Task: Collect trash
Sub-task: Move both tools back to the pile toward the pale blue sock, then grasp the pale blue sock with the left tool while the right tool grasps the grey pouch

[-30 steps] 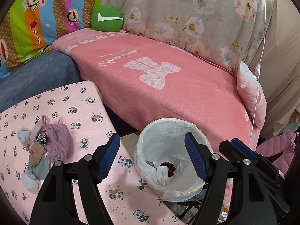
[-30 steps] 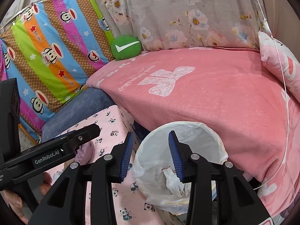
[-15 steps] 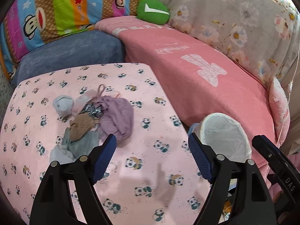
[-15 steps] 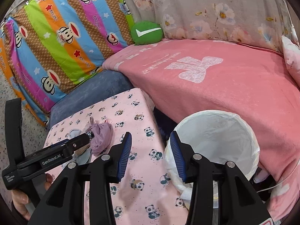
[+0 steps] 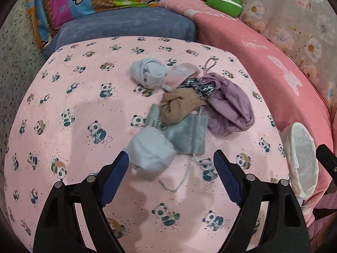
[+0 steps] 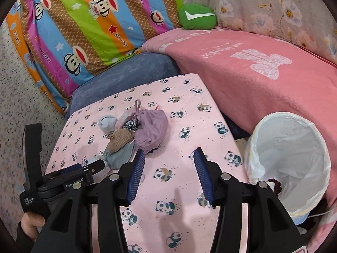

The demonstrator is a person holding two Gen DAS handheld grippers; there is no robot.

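Panda-print cloth (image 5: 84, 97), "GenRobot.AI" on left gripper (image 6: 99, 165)

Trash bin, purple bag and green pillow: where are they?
Trash bin (image 6: 299, 147): right wrist view, on its white liner's inner wall.
Purple bag (image 5: 229, 107): left wrist view, on its crumpled middle.
Green pillow (image 6: 197, 16): right wrist view, on its front.

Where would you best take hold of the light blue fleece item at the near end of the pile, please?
Grip the light blue fleece item across its rounded near end, coming down from above and from the near side. That end bulges clear of the grey pouch and faces the open left gripper, so the fingers could probably straddle it without catching the pouch's loose cord.
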